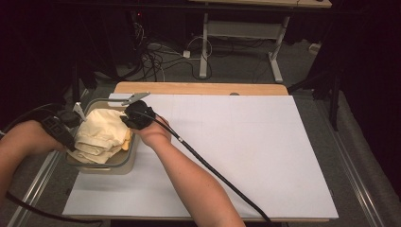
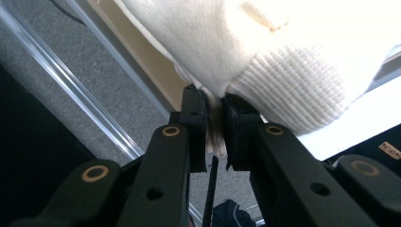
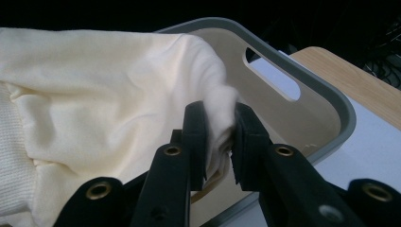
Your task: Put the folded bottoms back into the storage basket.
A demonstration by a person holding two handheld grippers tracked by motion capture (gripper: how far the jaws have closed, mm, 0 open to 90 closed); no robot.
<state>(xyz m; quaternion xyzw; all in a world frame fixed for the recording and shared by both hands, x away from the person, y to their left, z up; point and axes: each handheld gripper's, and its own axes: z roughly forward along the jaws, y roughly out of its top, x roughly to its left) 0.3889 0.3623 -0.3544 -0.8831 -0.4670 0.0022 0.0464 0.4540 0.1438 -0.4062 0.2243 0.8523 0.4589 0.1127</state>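
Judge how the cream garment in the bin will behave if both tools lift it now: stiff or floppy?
Probably floppy: the cream garment lies bunched in soft folds in the bin. It will likely sag between the left tool and right tool, each pinching only an edge. Its ribbed knit suggests little slipping.

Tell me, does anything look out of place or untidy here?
Only slightly. The cream garment sits bunched in the bin, heaped above its rim instead of lying flat. The left gripper and the right gripper each pinch a fold of it. Nothing looks spilled or damaged.
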